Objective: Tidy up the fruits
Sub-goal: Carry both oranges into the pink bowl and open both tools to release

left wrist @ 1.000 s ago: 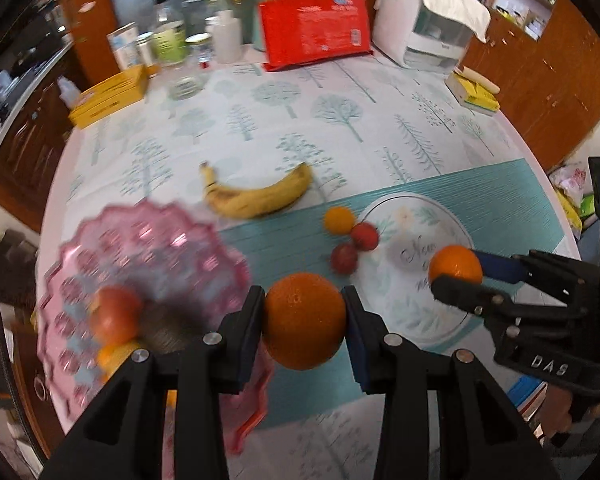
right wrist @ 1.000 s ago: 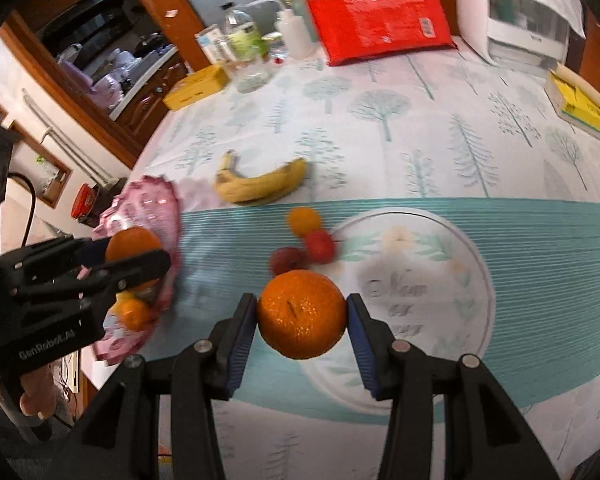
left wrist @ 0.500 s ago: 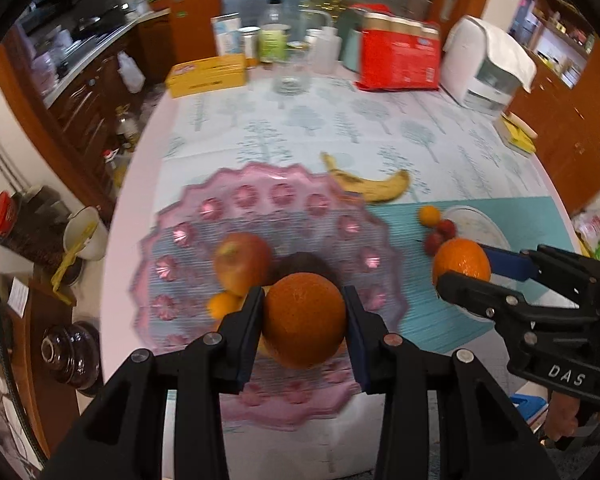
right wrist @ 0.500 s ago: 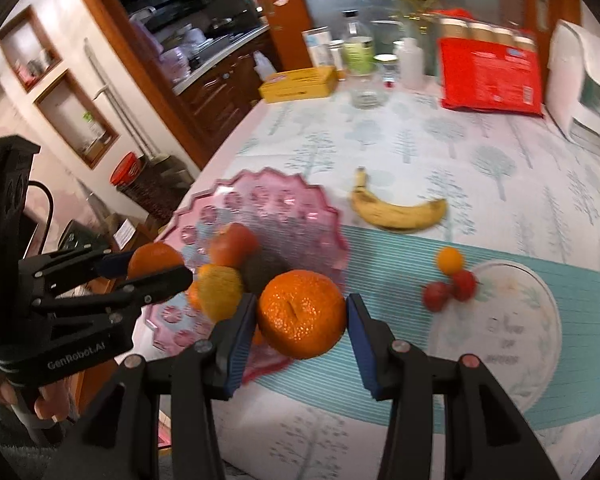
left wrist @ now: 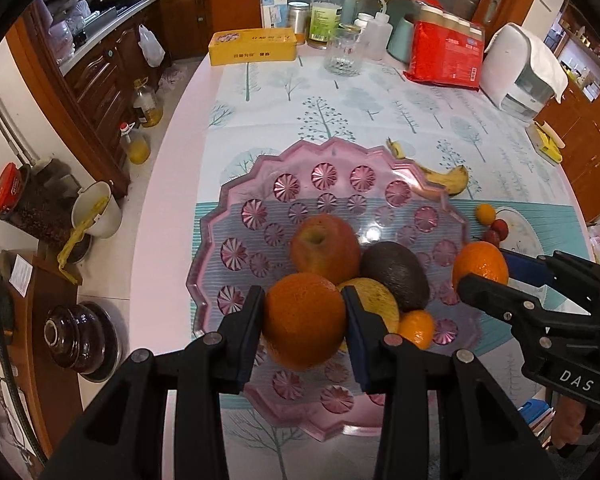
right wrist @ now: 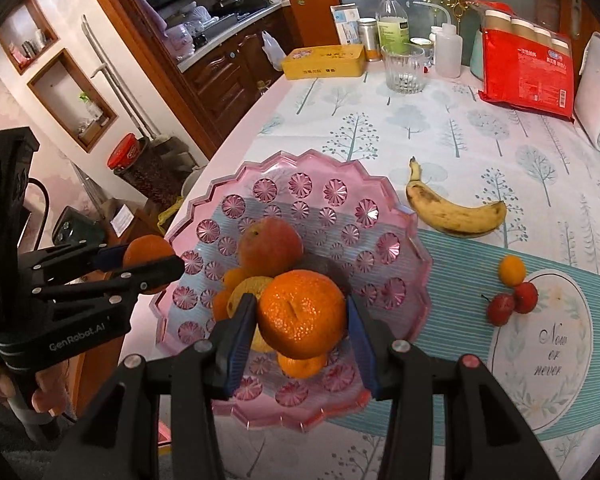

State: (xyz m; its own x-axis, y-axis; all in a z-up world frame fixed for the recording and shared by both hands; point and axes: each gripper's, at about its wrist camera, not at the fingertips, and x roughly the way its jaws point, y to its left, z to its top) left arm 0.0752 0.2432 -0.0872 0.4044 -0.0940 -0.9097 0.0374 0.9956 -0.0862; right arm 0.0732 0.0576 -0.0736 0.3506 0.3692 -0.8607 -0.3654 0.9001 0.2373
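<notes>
Each gripper (left wrist: 304,322) (right wrist: 302,316) clamps an orange (left wrist: 303,320) (right wrist: 301,314) above my dish (left wrist: 236,200); released onto the pile at 6 o'clock, either could roll onto the counter (right wrist: 480,152)

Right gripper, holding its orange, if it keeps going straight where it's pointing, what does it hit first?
Probably the fruit heaped in the pink tray: the right gripper points down at the small orange and yellow fruit beneath its orange. Depth is uncertain.

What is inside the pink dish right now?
In the pink dish: an apple, a dark avocado, a yellow fruit and small oranges. The held oranges hide whatever lies under them.
</notes>
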